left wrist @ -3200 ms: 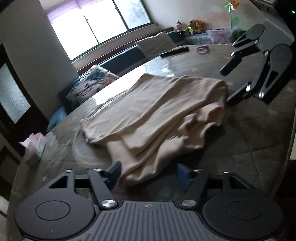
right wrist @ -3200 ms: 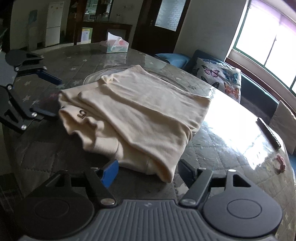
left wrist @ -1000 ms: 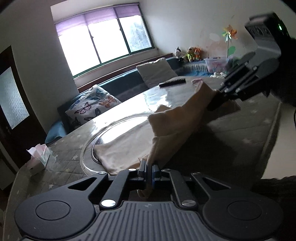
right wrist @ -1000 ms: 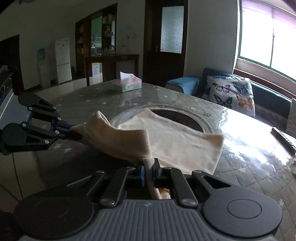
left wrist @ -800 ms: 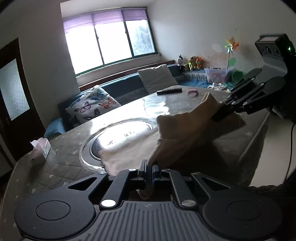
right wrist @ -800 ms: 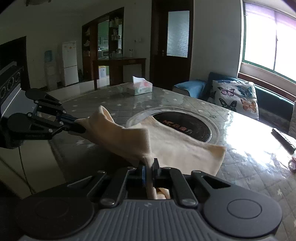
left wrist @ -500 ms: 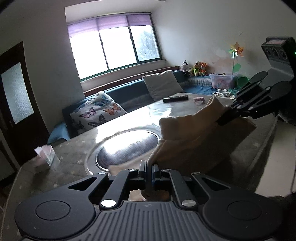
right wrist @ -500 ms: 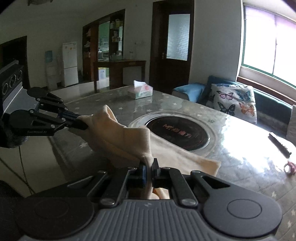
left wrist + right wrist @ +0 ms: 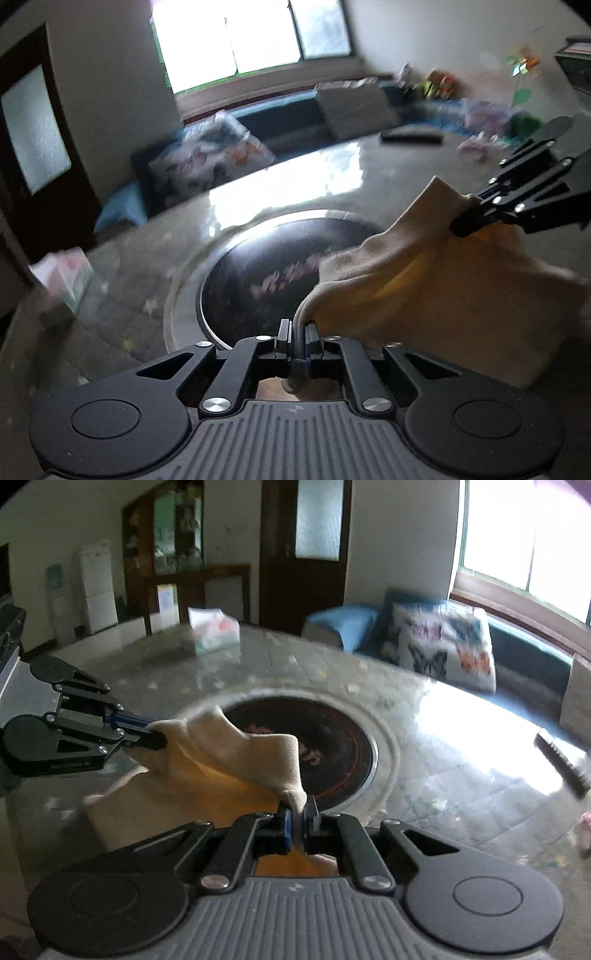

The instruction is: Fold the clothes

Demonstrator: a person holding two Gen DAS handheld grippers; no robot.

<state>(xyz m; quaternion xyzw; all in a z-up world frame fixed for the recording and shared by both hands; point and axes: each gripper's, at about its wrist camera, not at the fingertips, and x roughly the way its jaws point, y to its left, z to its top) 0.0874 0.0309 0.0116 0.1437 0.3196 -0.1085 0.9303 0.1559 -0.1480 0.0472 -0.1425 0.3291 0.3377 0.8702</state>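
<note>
A cream garment (image 9: 424, 291) hangs in the air between both grippers, above the near part of the round table (image 9: 258, 192). My left gripper (image 9: 297, 334) is shut on one corner of it. My right gripper (image 9: 299, 818) is shut on another corner, and shows at the right of the left wrist view (image 9: 465, 225). In the right wrist view the garment (image 9: 229, 760) sags between my left gripper (image 9: 157, 740) and the right one. Its lower part is hidden behind the gripper bodies.
A dark round inset (image 9: 321, 746) with a metal ring sits in the table's middle. A tissue box (image 9: 212, 627) stands at the far side. A remote (image 9: 412, 137) and a pink item (image 9: 585, 823) lie near the window side. A sofa with a butterfly cushion (image 9: 443, 646) is beyond.
Both grippers have lifted the garment off the table and pulled it toward the near edge. The dark inset, earlier covered, now shows fully. The views are motion blurred.
</note>
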